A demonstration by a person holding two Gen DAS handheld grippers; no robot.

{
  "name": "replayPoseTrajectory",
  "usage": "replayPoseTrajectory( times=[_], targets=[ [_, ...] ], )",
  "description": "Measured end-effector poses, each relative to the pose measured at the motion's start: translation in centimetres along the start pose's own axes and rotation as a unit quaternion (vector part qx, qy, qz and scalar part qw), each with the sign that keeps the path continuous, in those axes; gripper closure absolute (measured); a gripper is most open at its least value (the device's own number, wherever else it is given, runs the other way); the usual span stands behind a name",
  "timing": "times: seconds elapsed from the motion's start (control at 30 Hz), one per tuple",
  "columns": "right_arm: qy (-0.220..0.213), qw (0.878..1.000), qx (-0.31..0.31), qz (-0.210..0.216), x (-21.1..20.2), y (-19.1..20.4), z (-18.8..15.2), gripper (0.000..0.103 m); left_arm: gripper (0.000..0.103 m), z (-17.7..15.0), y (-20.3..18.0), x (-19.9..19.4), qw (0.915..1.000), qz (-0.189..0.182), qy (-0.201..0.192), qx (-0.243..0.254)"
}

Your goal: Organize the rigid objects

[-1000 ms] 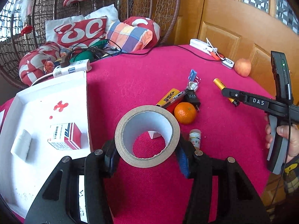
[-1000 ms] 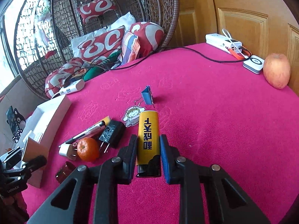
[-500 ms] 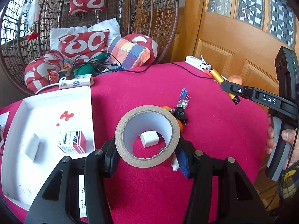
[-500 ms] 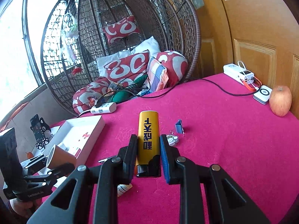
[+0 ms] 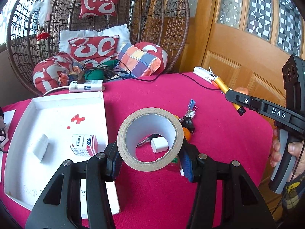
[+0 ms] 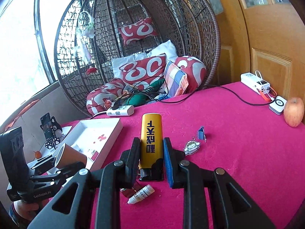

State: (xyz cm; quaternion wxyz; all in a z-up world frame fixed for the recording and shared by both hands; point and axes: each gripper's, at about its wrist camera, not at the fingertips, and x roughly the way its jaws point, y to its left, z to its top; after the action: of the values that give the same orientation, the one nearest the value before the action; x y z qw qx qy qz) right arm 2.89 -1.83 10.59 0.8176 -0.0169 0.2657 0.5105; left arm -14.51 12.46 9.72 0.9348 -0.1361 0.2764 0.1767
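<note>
left gripper (image 5: 150, 159) jaws clamp the tape roll (image 5: 150, 139), right gripper (image 6: 151, 157) jaws clamp the lighter (image 6: 151, 143).

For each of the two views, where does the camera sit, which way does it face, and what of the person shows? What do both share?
Left wrist: sits on the left tool, facing along its fingers over the tape roll it holds toward the wicker chair; the person's right hand shows.
Right wrist: sits on the right tool, gripping a yellow lighter, facing the same chair; only fingers under the left tool show, bottom left.
Shared: white tray, pink tablecloth, blue clip.
</note>
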Motion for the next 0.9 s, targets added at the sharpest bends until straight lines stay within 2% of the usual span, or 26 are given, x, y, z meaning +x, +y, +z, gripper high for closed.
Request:
replayPoseTrajectory(
  times=[0.43,0.9],
  targets=[
    [0.002,1.000,-0.023,0.021,0.1,2.4,0.5,0.080,0.052,0.0,1.8,-1.4,0.9995,0.010,-0.018,-0.023],
    [0.009,0.997,-0.063,0.052,0.9,6.7,1.1,0.080,0.052,-0.3,4.7,-2.9,0.9974,0.024,-0.035,-0.058]
  ],
)
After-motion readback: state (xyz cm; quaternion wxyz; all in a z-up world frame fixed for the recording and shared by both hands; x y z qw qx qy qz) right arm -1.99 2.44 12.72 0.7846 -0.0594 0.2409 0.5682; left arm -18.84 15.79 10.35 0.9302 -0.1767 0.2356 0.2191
